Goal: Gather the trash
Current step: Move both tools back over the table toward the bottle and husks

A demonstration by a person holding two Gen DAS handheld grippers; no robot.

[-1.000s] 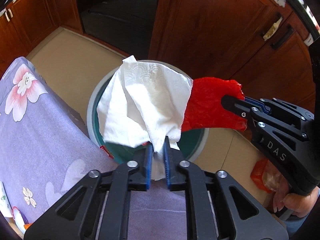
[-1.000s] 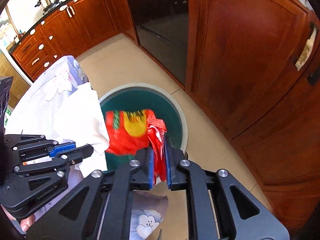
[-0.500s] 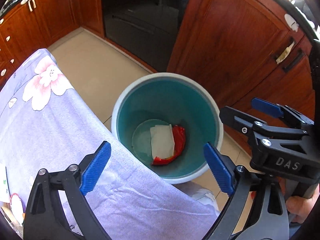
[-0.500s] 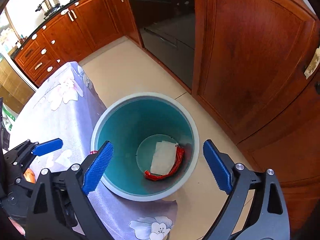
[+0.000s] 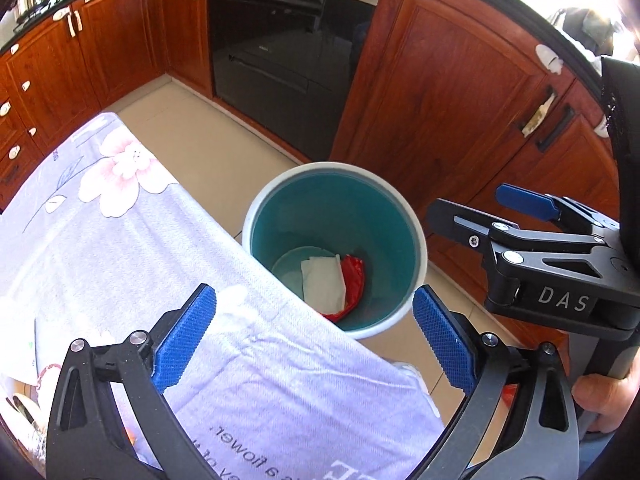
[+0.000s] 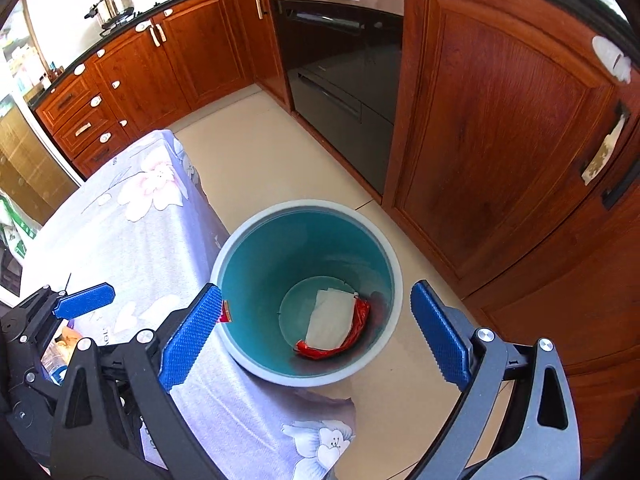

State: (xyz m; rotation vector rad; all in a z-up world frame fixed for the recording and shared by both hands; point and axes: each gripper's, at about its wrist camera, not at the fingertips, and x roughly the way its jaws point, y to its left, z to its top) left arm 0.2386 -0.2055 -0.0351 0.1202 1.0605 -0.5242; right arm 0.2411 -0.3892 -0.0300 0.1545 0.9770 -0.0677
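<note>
Left gripper: the black two-finger gripper with blue ribbed pads point(image 5: 314, 340) has its jaws spread wide and grasps nothing; it hangs over the near edge of the table, facing the bin.
Right gripper: the matching black gripper with blue pads point(image 6: 316, 338) is likewise released, jaws wide, empty, held above the bin's mouth; in the left wrist view it shows at the right, a hand on its handle.
Bin: a round plastic bin with a pale rim and teal inside point(image 6: 240, 248) stands on the beige tiled floor, just beside the table's edge, in front of the wooden cabinets.
Tissue: a white crumpled paper tissue point(image 6: 332, 318) lies flat on the bin's bottom, toward the cabinet side.
Wrapper: a red plastic wrapper point(image 6: 358, 322) lies partly under the tissue, curling along its far and near edges against the bin wall.
Table: covered by a lilac cloth printed with pink and white flowers point(image 5: 120, 240), draping over the edge next to the bin.
Background: a black built-in oven point(image 6: 340, 60) set into reddish-brown wooden cabinets point(image 6: 500, 120).
</note>
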